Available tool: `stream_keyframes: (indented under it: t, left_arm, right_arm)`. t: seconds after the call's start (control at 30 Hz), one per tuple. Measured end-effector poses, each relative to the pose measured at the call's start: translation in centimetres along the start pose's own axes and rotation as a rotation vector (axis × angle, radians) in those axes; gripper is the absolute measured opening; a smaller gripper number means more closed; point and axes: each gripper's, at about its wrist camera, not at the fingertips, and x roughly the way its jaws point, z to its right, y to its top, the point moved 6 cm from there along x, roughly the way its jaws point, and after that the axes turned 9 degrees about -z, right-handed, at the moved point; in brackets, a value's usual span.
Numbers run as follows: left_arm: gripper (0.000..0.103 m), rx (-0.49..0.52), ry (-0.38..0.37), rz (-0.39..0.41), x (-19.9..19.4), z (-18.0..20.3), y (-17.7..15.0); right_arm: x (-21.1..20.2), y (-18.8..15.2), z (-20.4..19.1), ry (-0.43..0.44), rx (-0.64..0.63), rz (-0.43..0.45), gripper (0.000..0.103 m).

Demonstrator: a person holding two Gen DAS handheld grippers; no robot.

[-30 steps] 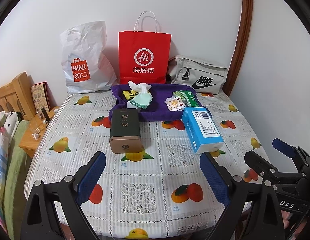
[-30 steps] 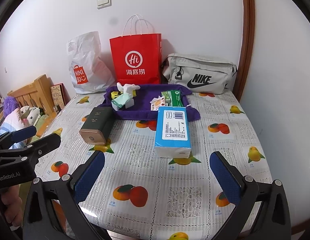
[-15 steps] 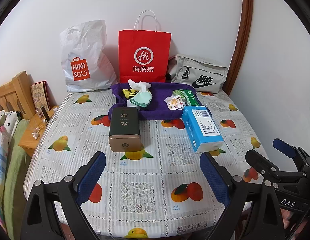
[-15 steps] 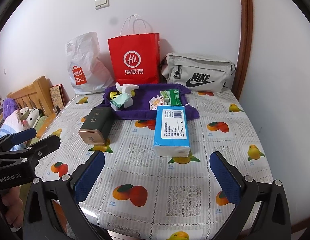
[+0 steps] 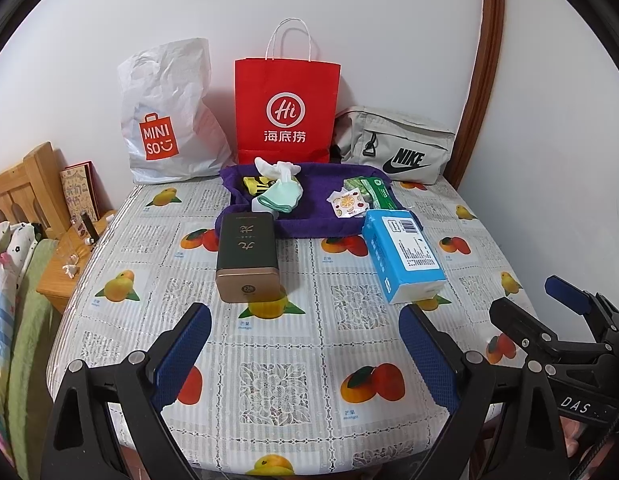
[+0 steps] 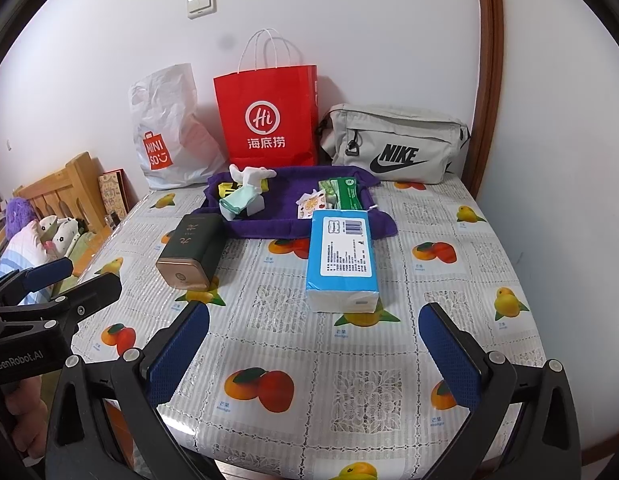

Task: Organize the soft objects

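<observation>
A purple towel [image 5: 309, 224] [image 6: 285, 200] lies at the back of the table with rolled socks [image 5: 279, 196] [image 6: 243, 196], a fruit-print sachet [image 5: 347, 204] and a green wipes pack [image 5: 375, 192] [image 6: 347, 192] on it. In front of it lie a blue tissue pack [image 5: 403, 254] [image 6: 341, 260] and a dark green tin [image 5: 247, 256] [image 6: 189, 250]. My left gripper [image 5: 305, 356] [image 6: 65, 284] hovers open over the table's near edge, well short of the tin. My right gripper [image 6: 313, 354] [image 5: 545, 304] is open too, short of the tissue pack. Both are empty.
Against the wall stand a white Miniso bag [image 5: 169, 120], a red paper bag [image 5: 287, 116] and a grey Nike pouch [image 5: 393, 148]. A wooden headboard [image 5: 25, 188], a bedside stand [image 5: 75, 256] and bedding sit left of the table [image 5: 293, 376]. A hand [image 6: 25, 420] holds the left gripper.
Almost nothing has changed. Both views have shifted very slightly; the grippers stay open and the objects lie where they were.
</observation>
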Motion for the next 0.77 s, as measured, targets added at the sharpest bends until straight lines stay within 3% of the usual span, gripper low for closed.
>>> stream_keyframes:
  t: [0.77]
  left_arm:
    - [0.095, 0.017, -0.003, -0.010, 1.4, -0.1, 0.8]
  right_arm:
    - [1.4, 0.1, 0.2, 0.005, 0.003, -0.014, 0.103]
